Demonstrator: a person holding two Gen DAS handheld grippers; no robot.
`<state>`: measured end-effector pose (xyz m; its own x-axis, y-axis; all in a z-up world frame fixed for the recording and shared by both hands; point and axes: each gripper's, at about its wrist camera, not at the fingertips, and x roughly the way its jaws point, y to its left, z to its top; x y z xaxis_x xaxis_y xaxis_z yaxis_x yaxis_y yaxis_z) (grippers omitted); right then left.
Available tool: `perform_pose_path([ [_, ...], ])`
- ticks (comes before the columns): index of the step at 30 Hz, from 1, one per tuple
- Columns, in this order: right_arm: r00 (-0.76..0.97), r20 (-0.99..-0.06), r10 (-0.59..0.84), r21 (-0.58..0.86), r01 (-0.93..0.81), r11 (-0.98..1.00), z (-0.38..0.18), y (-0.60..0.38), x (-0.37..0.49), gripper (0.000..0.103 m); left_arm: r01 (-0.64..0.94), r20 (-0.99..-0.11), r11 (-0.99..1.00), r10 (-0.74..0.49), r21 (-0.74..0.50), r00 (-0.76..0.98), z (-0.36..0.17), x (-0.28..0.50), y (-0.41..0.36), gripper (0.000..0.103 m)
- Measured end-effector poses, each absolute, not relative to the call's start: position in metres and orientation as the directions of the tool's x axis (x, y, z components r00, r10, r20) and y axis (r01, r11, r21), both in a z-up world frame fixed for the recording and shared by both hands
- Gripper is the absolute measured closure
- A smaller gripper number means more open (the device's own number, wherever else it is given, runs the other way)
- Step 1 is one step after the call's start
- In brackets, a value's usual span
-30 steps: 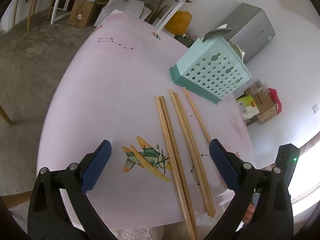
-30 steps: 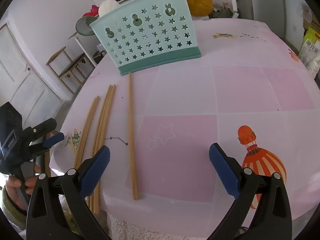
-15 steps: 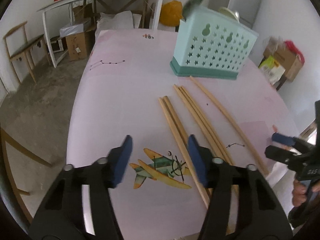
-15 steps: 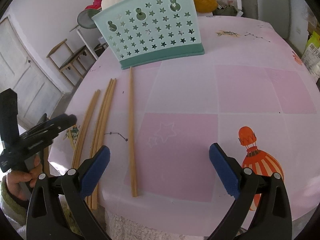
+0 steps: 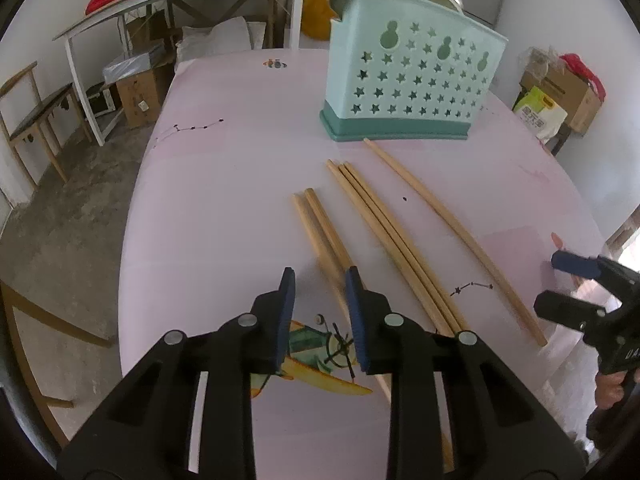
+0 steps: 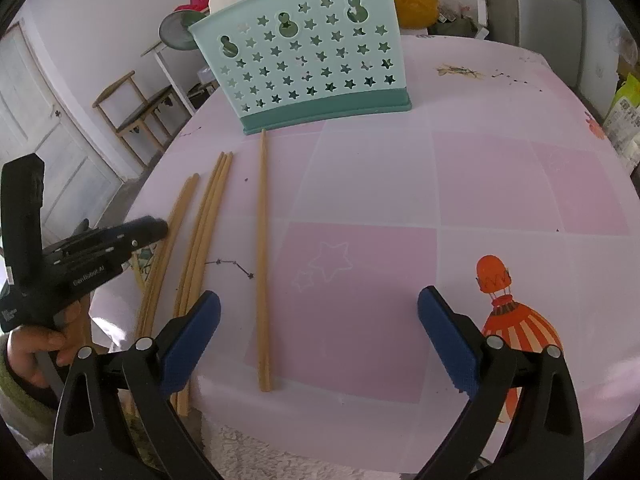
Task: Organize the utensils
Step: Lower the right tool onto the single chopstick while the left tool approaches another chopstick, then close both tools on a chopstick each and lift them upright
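Closing on the leftmost chopstick pair [image 5: 320, 232] on the desk [image 5: 224, 208], your left hand-held gripper [image 5: 320, 300] isn't pinching yet. Right hand-held gripper [image 6: 320, 340] wide open, empty. Risk: off-centre pinch splits pair, rolls one off desk edge.

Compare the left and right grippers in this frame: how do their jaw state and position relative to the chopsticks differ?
The left gripper has narrow, closing jaws; the right gripper stands wide open. The left one sits over the leftmost chopstick pair; the right one hangs near the single chopstick, which lies just inside its left finger. Both have blue pads, and neither grips anything.
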<state>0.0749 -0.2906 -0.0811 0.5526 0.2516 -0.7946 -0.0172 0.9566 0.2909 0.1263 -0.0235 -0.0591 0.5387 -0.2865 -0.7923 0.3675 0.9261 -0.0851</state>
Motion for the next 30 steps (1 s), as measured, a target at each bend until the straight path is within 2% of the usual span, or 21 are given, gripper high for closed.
perform_pose_path([
  [1, 0.554, -0.795, 0.245, 0.285, -0.015, 0.959, -0.081, -0.291, 0.075, 0.01, 0.366, -0.794, 0.928, -0.272, -0.067, 0.543, -0.059, 0.125, -0.024, 0.086],
  [5, 0.555, -0.801, 0.224, 0.264, -0.009, 0.965, -0.081, -0.293, 0.074, 0.018, 0.356, -0.802, 0.933, -0.249, -0.048, 0.544, -0.057, 0.122, -0.02, 0.092],
  [9, 0.557, -0.804, 0.208, 0.255, 0.006, 0.967, -0.077, -0.3, 0.077, 0.04, 0.342, -0.806, 0.939, -0.227, -0.032, 0.547, -0.055, 0.122, -0.013, 0.092],
  [16, 0.6, -0.764, 0.236, 0.189, -0.141, 0.972, -0.052, -0.274, 0.11, 0.059, 0.326, -0.813, 0.945, -0.192, -0.003, 0.549, -0.057, 0.139, -0.013, 0.092],
  [21, 0.574, -0.78, 0.249, 0.138, -0.231, 0.963, -0.058, -0.246, 0.151, 0.075, 0.306, -0.815, 0.952, -0.176, 0.002, 0.552, -0.058, 0.149, -0.013, 0.092],
  [26, 0.532, -0.812, 0.239, 0.092, -0.287, 0.953, -0.072, -0.225, 0.186, 0.083, 0.279, -0.812, 0.96, -0.177, -0.018, 0.556, -0.058, 0.157, -0.008, 0.092],
  [29, 0.529, -0.82, 0.219, 0.054, -0.31, 0.949, -0.079, -0.216, 0.194, 0.095, 0.267, -0.806, 0.963, -0.177, -0.024, 0.565, -0.059, 0.162, -0.005, 0.093],
  [30, 0.527, -0.821, 0.22, 0.05, -0.317, 0.947, -0.079, -0.214, 0.194, 0.096, 0.264, -0.804, 0.964, -0.178, -0.027, 0.567, -0.06, 0.163, -0.005, 0.093],
])
